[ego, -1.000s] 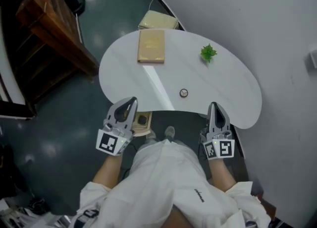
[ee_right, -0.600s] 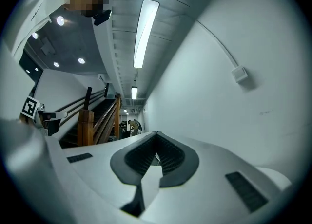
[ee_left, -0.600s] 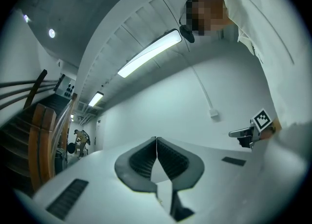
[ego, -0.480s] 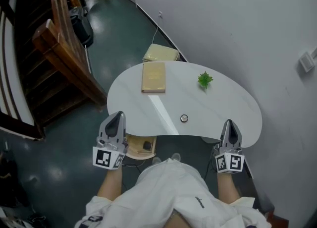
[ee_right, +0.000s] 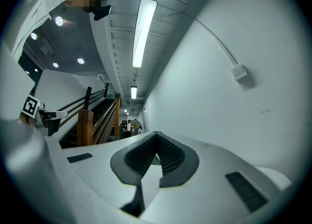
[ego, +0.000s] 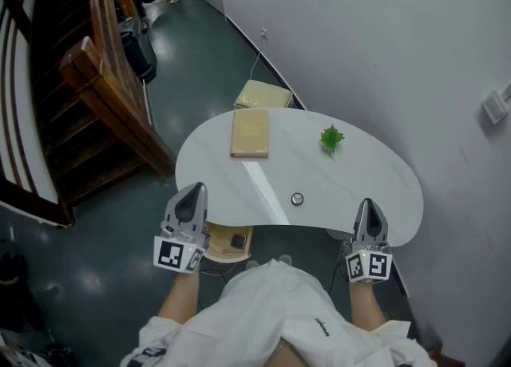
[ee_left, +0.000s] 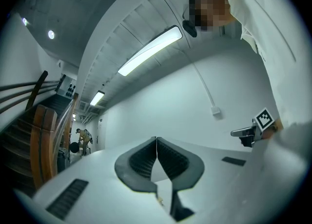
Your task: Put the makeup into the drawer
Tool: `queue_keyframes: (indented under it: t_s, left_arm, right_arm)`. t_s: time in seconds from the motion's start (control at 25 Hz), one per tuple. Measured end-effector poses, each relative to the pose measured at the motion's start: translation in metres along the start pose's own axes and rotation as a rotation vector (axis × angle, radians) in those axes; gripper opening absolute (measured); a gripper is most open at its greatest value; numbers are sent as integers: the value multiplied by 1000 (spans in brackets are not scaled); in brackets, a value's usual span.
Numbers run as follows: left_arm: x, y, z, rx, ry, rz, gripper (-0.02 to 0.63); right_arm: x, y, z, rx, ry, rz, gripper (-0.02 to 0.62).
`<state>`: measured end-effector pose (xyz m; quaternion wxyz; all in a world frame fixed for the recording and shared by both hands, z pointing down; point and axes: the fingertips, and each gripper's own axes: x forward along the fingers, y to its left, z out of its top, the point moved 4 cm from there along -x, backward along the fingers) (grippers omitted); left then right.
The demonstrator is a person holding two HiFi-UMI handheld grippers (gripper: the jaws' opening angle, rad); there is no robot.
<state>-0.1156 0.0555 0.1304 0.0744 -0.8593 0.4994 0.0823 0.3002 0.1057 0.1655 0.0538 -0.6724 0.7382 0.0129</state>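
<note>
A small round compact (ego: pixel 297 198) lies on the white kidney-shaped table (ego: pixel 359 174), near its front edge. My left gripper (ego: pixel 194 189) hovers at the table's near-left edge, jaws shut and empty. Its pads meet at the tip in the left gripper view (ee_left: pixel 156 139). My right gripper (ego: pixel 367 203) is at the near-right edge, right of the compact and apart from it. In the right gripper view (ee_right: pixel 157 134) its jaws are closed with nothing between them. A light wooden drawer (ego: pixel 217 244) shows under the table's near-left side, with a small dark item (ego: pixel 237 239) in it.
A tan flat box (ego: pixel 250 132) and a small green plant (ego: pixel 331 138) sit on the table's far part. A cushioned stool (ego: pixel 262 95) stands behind it. A wooden staircase (ego: pixel 88 110) rises at left. A white wall (ego: pixel 415 54) runs along the right.
The head view has pulled back to show more of the room. Both grippers have risen a little and the right one has shifted right along the table's near edge. Both stayed shut.
</note>
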Motion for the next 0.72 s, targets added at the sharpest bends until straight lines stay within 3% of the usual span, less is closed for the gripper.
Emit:
queue_keyframes:
  t_s: [0.72]
  left_arm:
    - [7,-15,-13,-38,82,-7,28]
  right_arm:
    - [-3,-4,0,19,24,-2,17]
